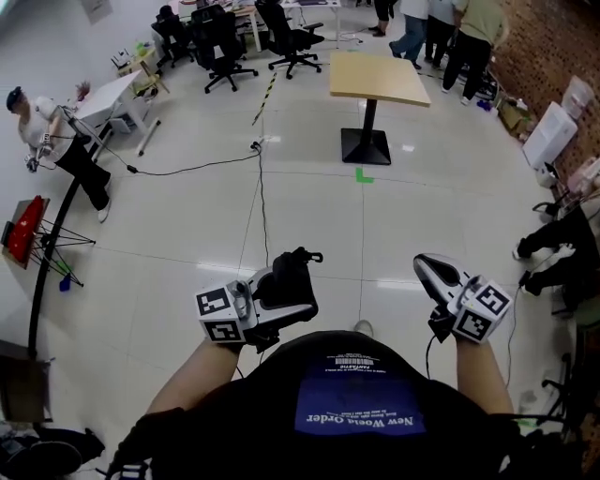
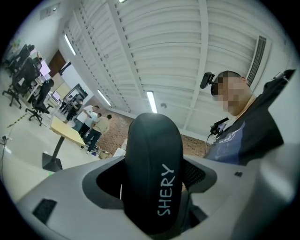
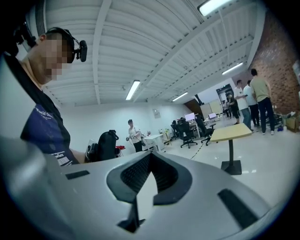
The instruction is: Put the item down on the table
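My left gripper (image 1: 281, 292) is shut on a black rounded item (image 1: 287, 278), held low in front of the person's body. In the left gripper view this black item (image 2: 154, 173) stands upright between the jaws, with "SHERY" in white letters on it. My right gripper (image 1: 439, 274) is held at the right, shut and empty. In the right gripper view, my right gripper (image 3: 149, 161) has its ribbed pads meeting at the tip, and the black item (image 3: 107, 144) shows at the left. A wooden table (image 1: 380, 77) on a black pedestal stands far ahead across the floor.
White tiled floor with cables (image 1: 261, 178) lies between me and the table. Office chairs (image 1: 221, 42) stand at the back left. A person (image 1: 56, 141) works at the far left, and several people (image 1: 441, 28) stand behind the table. Bags and boxes (image 1: 553, 131) line the right wall.
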`<state>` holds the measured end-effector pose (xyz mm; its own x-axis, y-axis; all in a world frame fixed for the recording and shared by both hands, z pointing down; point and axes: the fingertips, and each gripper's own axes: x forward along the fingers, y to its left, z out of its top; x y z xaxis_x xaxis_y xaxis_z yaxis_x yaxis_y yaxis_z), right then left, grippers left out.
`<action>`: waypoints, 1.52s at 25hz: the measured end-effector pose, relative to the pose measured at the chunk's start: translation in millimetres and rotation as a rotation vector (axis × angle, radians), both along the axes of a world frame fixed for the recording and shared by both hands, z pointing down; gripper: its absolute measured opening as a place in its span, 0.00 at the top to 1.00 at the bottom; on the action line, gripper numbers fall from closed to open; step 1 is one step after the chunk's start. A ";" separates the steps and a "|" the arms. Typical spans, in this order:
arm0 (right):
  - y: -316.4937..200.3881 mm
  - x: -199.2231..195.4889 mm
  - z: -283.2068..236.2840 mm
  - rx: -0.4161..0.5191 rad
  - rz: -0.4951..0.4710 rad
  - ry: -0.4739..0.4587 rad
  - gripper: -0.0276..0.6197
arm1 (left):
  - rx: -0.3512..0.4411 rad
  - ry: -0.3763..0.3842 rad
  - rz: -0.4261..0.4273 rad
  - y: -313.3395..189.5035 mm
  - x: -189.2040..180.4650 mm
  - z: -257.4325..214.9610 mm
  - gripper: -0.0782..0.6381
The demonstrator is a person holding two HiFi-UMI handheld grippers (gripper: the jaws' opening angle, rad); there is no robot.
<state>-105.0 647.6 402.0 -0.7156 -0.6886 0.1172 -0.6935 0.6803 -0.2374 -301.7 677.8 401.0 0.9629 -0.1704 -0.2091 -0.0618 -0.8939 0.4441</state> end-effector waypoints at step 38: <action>-468.0 118.2 -42.7 0.064 0.060 0.036 0.98 | 0.055 0.019 0.083 -490.8 116.4 -26.5 0.39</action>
